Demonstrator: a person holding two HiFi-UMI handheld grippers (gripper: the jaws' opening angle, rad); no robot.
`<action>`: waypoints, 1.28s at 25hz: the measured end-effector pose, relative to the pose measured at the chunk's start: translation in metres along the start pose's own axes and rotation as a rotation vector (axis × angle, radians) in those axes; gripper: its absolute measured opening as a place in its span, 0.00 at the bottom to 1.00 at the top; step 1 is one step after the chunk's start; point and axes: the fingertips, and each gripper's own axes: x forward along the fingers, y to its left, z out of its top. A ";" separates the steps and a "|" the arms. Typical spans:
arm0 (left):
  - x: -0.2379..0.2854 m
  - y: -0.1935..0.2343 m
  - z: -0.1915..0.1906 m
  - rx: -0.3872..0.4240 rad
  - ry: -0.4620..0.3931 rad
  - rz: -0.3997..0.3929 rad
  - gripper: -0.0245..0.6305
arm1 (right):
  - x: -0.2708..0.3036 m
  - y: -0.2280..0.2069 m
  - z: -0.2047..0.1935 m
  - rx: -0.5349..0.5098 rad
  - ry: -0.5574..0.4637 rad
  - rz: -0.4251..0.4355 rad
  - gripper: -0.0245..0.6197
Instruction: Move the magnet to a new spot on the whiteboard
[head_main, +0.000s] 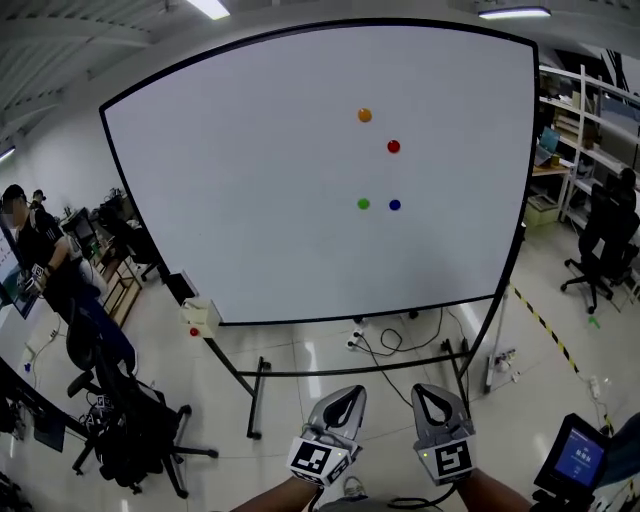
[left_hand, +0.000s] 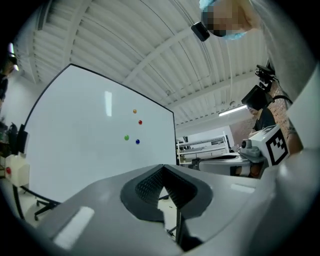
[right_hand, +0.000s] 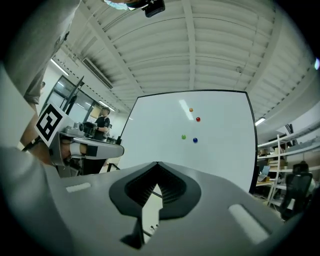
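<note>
1. The left gripper (head_main: 349, 391) has a pale grey plastic shell, and its two jaws curve to a rounded point around a dark teardrop-shaped opening.
2. The right gripper (head_main: 430, 390) has the same grey shell and the same shape.
3. Each carries a cube with black-and-white square markers: the left cube (head_main: 320, 460) and the right cube (head_main: 451, 460).
4. Seen close, the pads (left_hand: 148, 185) are black and finely ribbed, set in a V-shaped recess.
5. A small black camera (left_hand: 200, 31) sits on the person's head.
</note>
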 end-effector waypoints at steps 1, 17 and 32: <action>0.010 0.012 0.002 0.004 -0.003 -0.012 0.04 | 0.015 -0.002 0.000 -0.010 -0.005 -0.009 0.05; 0.147 0.096 -0.008 0.025 -0.061 0.034 0.04 | 0.148 -0.091 -0.018 -0.007 -0.107 0.025 0.05; 0.253 0.126 0.010 0.075 -0.114 0.034 0.04 | 0.227 -0.165 0.004 -0.328 -0.203 0.115 0.05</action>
